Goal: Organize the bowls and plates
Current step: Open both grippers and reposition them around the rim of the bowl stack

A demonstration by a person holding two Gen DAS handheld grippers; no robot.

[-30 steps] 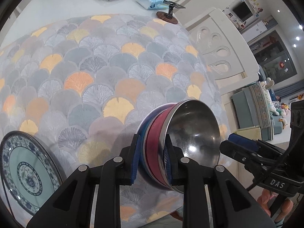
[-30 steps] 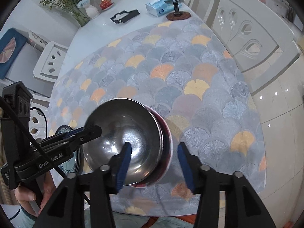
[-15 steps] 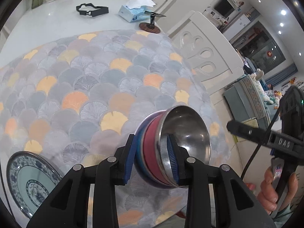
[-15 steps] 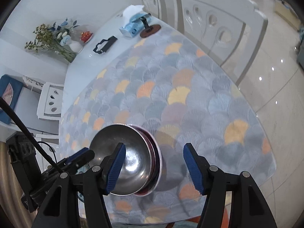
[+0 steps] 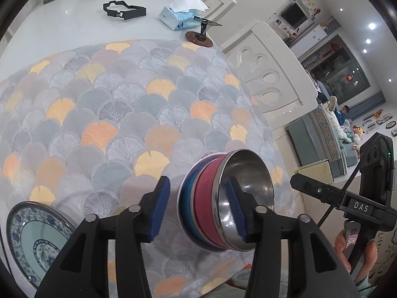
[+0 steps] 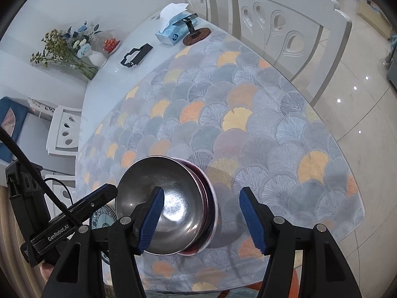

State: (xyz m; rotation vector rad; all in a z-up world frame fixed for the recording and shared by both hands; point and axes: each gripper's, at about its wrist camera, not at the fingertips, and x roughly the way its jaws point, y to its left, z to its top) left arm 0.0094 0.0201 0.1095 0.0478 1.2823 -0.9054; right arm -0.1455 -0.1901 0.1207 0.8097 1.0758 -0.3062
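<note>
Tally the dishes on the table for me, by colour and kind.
Steel bowls: 1
Red bowls: 1
Blue bowls: 1
Blue-and-white patterned plates: 1
Total: 4

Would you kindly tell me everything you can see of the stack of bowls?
The stack of bowls sits upright on the patterned tablecloth near the table's front edge. A shiny steel bowl, empty, is nested on top; beneath it show a red band and a blue one. The left gripper straddles its near rim, jaws opening, the outer pad clear. The right gripper stands open around its other side, apparently untouching.
</note>
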